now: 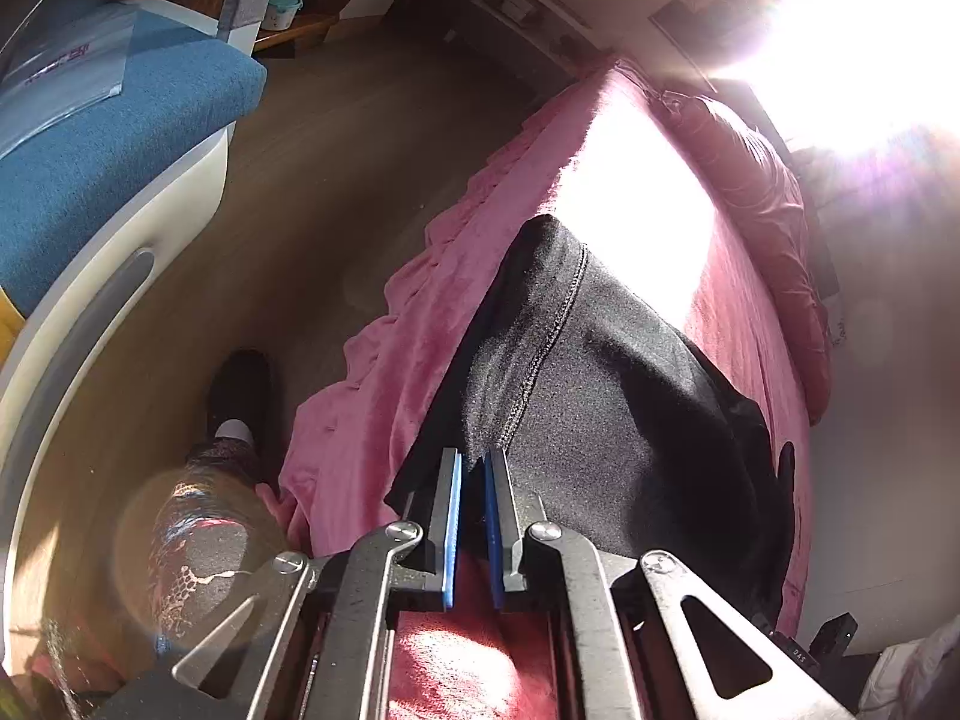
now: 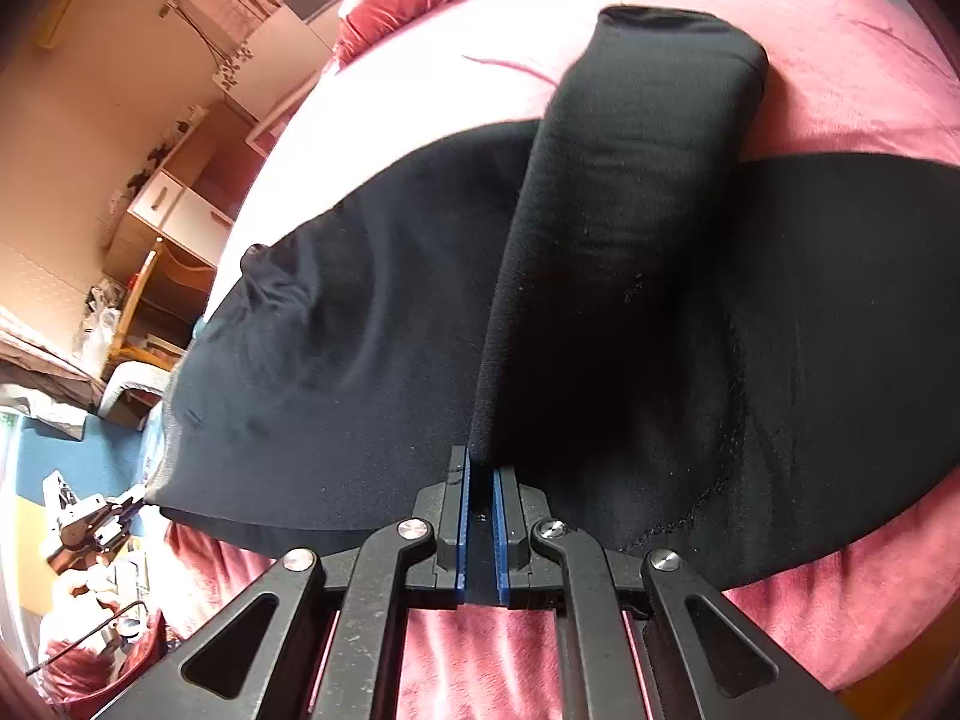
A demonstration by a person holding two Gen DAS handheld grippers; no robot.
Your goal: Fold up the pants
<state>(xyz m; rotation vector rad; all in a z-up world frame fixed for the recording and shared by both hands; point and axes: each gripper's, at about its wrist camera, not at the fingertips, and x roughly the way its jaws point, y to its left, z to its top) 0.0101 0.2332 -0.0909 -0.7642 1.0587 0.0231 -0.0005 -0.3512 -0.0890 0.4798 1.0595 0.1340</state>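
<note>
Your left gripper (image 1: pixel 474 456) had its blue-padded jaws drawn nearly together, pinching an edge of the black pants (image 1: pixel 600 372) right at the stitched seam, so the cloth ran up and away from the fingertips. Your right gripper (image 2: pixel 480 471) was likewise clamped on the pants (image 2: pixel 372 330), its tips biting the near end of a raised fold that stretched away from the jaws like a long tube toward the far side of the bed (image 2: pixel 840 78). Beyond both claws the rest of the garment lay spread wide across the pink cover, one part trailing toward the bed's left edge, where your other gripper (image 2: pixel 129 507) showed small in the right wrist view. Farther out, a small teal tub (image 1: pixel 283 11) with its lid on sat by the wall; its contents could not be seen. A blue cushioned seat (image 1: pixel 120 168) stood beside the bed.
</note>
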